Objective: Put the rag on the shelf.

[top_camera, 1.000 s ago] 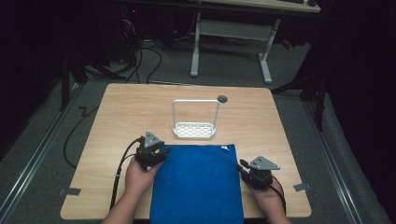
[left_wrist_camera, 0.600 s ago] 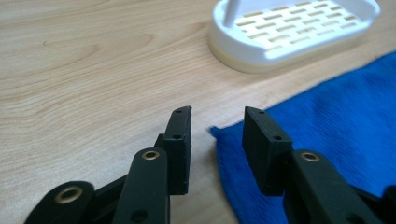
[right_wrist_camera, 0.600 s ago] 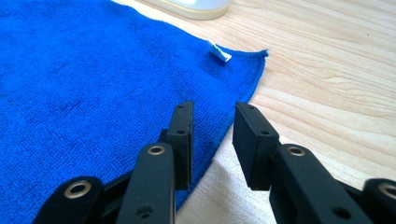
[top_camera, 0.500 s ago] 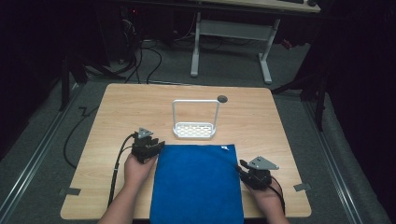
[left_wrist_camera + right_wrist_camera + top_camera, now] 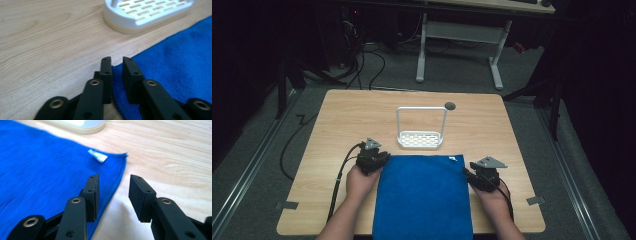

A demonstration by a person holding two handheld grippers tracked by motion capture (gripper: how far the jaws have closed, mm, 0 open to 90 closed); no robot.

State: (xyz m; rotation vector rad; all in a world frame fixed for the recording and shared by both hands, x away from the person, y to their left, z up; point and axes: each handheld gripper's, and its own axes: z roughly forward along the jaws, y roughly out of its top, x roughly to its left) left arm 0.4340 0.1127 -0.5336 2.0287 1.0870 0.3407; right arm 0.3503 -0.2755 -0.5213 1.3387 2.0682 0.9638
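**Both grippers at the blue towel's edges**

High view: your left gripper (image 5: pixel 373 159) and right gripper (image 5: pixel 484 176) flank the blue towel (image 5: pixel 422 195) on the table (image 5: pixel 347 115).

Left gripper view: jaws, just closing, narrowly apart astride the towel's corner.

Right gripper view: jaws, just opening, apart over its edge.

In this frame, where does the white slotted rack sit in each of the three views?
High view: the white slotted rack stands mid-table, just beyond the blue cloth's far edge.
Left gripper view: its base fills the top right, above the cloth corner.
Right gripper view: a blurred strip of its base lies at the top edge.
Shared landmark: the blue cloth's far edge, which runs just in front of the rack.
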